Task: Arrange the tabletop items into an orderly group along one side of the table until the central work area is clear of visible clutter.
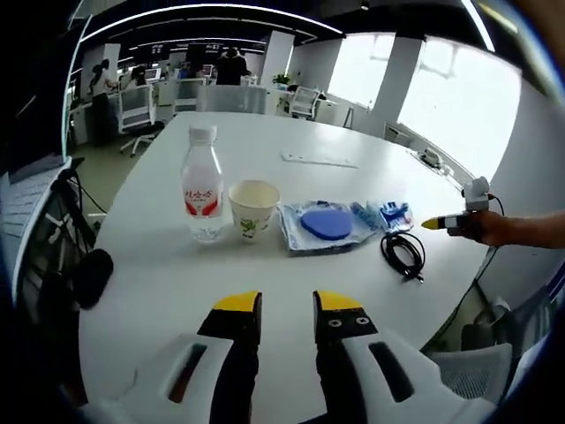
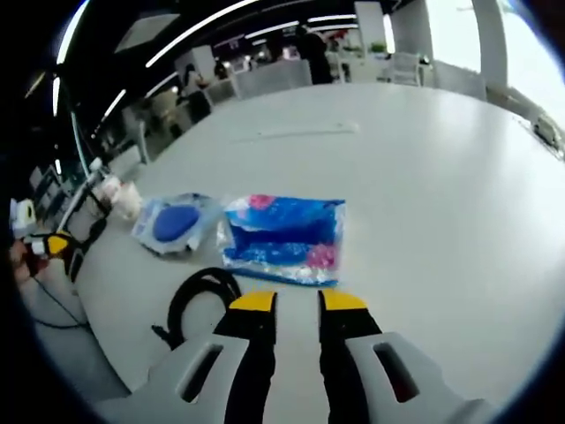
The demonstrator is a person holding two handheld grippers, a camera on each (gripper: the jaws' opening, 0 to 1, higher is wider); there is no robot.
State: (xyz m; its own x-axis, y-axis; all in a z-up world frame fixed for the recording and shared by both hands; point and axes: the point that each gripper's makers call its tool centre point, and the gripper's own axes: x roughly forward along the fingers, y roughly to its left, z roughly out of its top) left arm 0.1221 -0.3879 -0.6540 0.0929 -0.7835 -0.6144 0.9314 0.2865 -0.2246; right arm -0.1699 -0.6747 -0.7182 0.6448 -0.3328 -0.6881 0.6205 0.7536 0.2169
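Water bottle [image 1: 202,184], paper cup [image 1: 253,208], blue pouch [image 1: 325,223], black cable [image 1: 403,253] in a row; left gripper [image 1: 289,303] slightly parted, empty

You can see red printing on the water bottle [image 1: 203,196] label, but it's too small to read.

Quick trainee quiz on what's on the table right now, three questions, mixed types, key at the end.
1. True or false: the water bottle stands upright beside the paper cup.
2. What lies nearest the right gripper? A) black cable B) bottle C) cup
3. Fill in: the round blue item sits inside a clear ____.

Key: 1 true; 2 A; 3 bag.
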